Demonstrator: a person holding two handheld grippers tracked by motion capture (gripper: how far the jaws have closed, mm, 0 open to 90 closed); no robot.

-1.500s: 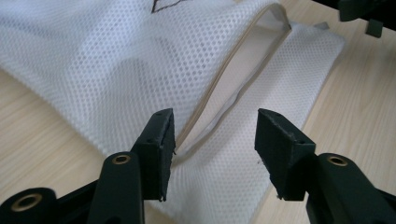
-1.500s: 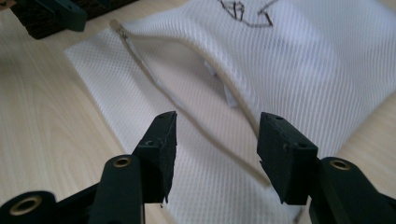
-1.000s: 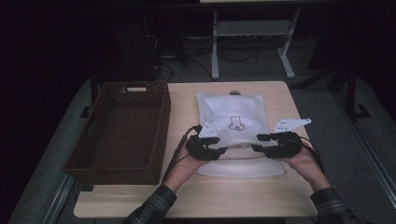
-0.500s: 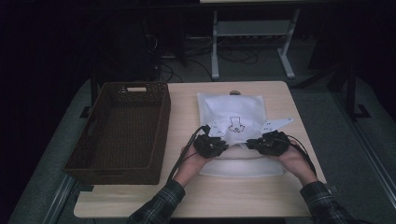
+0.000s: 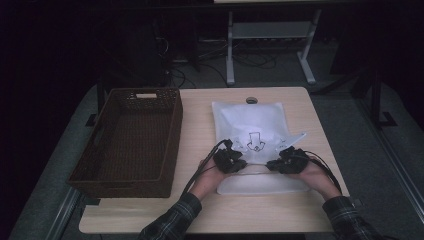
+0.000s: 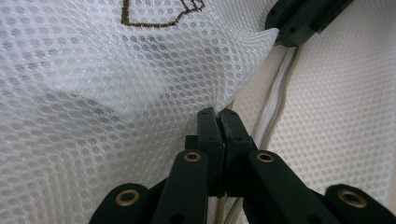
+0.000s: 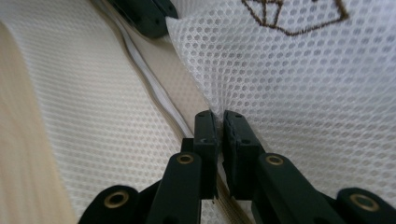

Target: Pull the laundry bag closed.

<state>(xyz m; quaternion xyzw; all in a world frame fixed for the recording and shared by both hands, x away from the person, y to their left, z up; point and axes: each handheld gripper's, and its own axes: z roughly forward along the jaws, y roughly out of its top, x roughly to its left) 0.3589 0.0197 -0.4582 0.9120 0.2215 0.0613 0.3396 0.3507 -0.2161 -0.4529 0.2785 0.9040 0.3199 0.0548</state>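
Observation:
A white mesh bag with a brown arrow-shaped mark lies flat on the table. Its top layer is lifted along the near opening. My left gripper is shut on that layer's edge, with the mesh pinched between the closed tips. My right gripper is shut on the same edge, a short way to the right, gripping the mesh at its tips. Both sets of jaws have just closed on it. The bag's zipper runs along the lower layer underneath.
A dark wicker basket stands on the left half of the wooden table. The bag's lower layer reaches toward the front edge. A small round grommet sits at the table's far edge.
Both hands came down and inward toward each other. The jaws, partly open before, now pinch the bag's top layer. The raised side flaps of mesh have sunk.

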